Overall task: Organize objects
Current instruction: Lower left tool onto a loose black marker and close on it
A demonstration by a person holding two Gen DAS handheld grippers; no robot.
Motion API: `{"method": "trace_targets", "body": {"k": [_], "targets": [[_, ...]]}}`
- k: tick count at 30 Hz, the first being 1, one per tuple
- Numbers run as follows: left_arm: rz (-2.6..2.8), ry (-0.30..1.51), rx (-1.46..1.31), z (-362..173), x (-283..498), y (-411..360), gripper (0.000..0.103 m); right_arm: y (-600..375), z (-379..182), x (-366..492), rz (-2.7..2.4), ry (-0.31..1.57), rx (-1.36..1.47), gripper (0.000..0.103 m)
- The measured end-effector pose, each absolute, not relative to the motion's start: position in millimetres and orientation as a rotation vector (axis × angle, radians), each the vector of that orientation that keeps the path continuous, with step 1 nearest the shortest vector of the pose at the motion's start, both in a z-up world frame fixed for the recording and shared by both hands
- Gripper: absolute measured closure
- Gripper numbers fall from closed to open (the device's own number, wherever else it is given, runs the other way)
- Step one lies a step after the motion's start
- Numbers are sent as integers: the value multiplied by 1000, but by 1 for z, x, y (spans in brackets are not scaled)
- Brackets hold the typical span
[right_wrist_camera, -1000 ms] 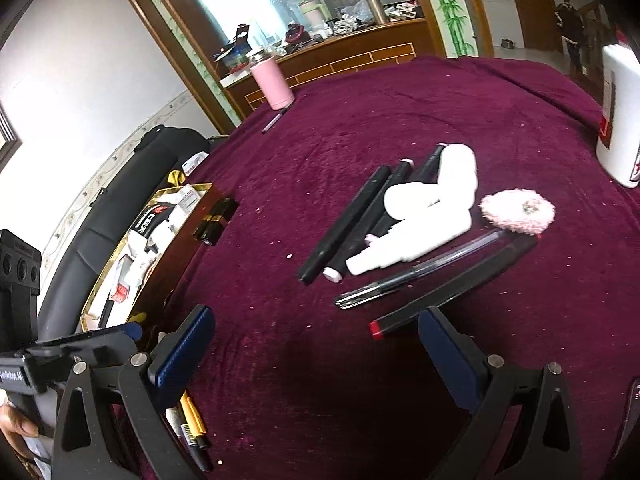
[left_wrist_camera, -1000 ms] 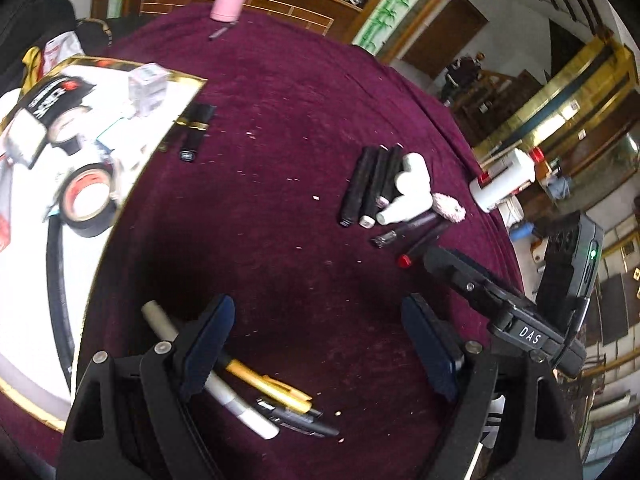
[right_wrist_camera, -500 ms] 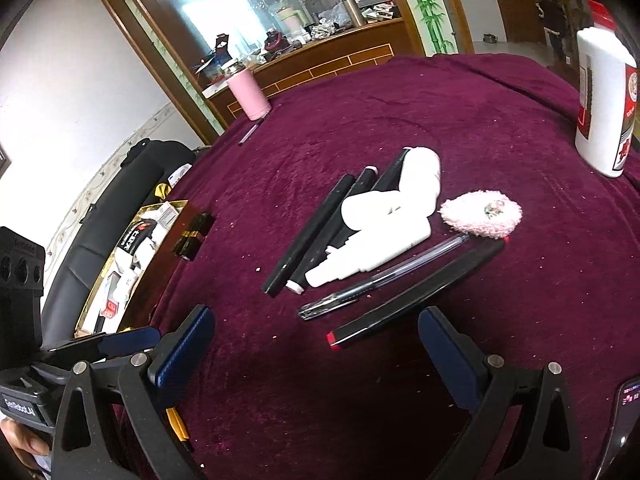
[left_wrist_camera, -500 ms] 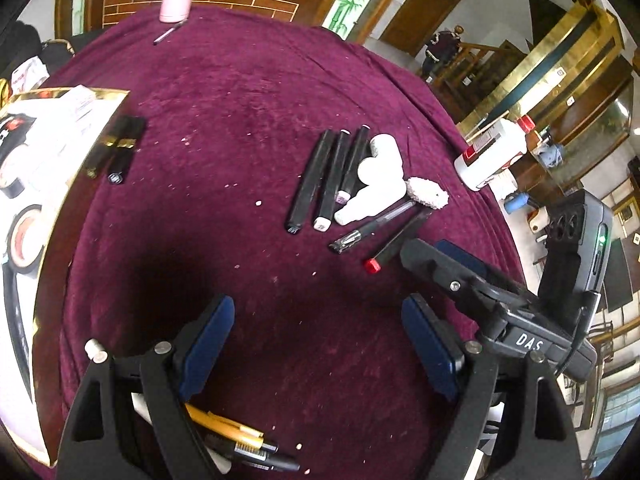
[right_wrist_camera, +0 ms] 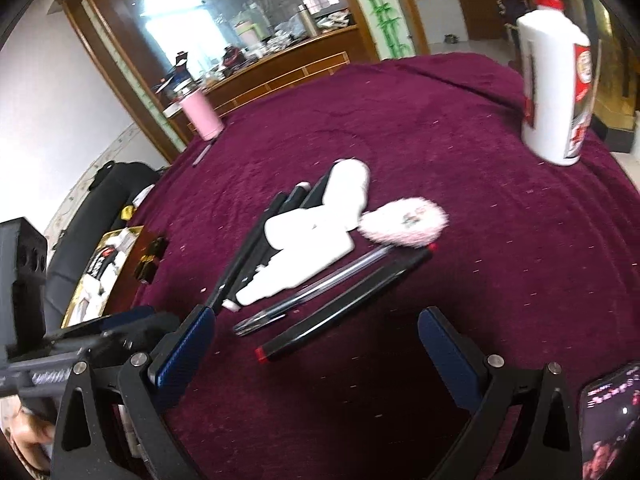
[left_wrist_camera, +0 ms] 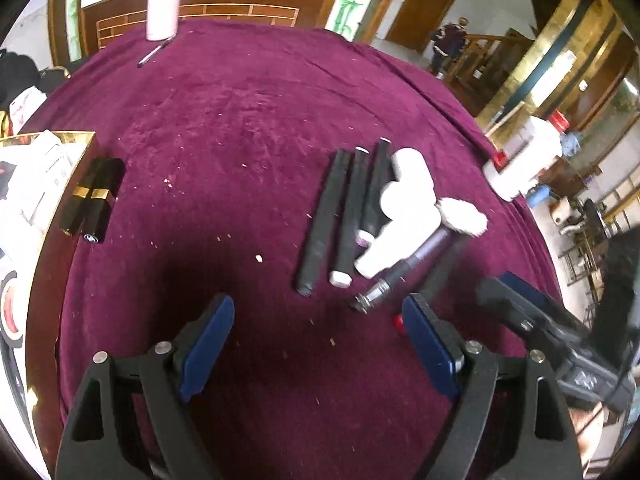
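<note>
Both empty tools (left_wrist_camera: 318,330) (right_wrist_camera: 316,340) just short of pens (right_wrist_camera: 344,312)

Place: a large furnished room, likely a home's dining or reception hall.
Table: a big round table under a dark red velvet cloth (left_wrist_camera: 248,128), spreading ahead of the jaws.
Sideboard: a wooden counter (left_wrist_camera: 240,0) crowded with small things, far beyond the jaws, past the table's edge.
Mirror: a wood-framed wall mirror (right_wrist_camera: 240,12) above that counter, reflecting a window.
Decoration: a painted bamboo panel (right_wrist_camera: 380,8) beside the mirror; gold-trimmed pillars (left_wrist_camera: 560,40) far right of the jaws.
Doorway: a brown wooden door (left_wrist_camera: 424,0) and a stair railing (left_wrist_camera: 484,48) beyond, with a person standing there.
Seating: a black padded chair (right_wrist_camera: 108,188) left of the jaws.
</note>
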State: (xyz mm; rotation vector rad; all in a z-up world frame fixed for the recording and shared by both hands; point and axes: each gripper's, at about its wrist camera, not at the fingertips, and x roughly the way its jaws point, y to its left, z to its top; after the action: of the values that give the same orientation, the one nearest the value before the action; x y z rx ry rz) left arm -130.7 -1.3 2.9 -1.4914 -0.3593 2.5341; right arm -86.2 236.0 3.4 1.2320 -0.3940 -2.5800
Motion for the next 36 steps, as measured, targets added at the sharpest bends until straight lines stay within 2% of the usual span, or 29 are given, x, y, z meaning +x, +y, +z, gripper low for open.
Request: {"method": "trace_targets", "body": {"k": [8,15,25,27,29,30,36], "targets": [[2579,-273,-1496,-11,-152,3,19,248,-1,-90,-2600,-440,1256,0],[2559,-258,-1544,-27,-172,4,32,248,-2,-91,-2592,-449,1260,0],[2641,-151,-1496,-27,-183,9,32,244,-7,-94,-2577,-454,1279,0],[2649,-120,-1519,-30,-186,10,46,244,-8,-95,-2576,-453,1284,0],[2688,9,-1515,-29,-186,16,55,243,-8,-95,-2573,-454,1288,0],[2697,53,-1505,-29,-184,19,55,243,-9,-96,-2572,-454,1290,0],[2700,46,-1505,-27,-183,17,58,239,-9,-96,-2571,-445,1297,0]]}}
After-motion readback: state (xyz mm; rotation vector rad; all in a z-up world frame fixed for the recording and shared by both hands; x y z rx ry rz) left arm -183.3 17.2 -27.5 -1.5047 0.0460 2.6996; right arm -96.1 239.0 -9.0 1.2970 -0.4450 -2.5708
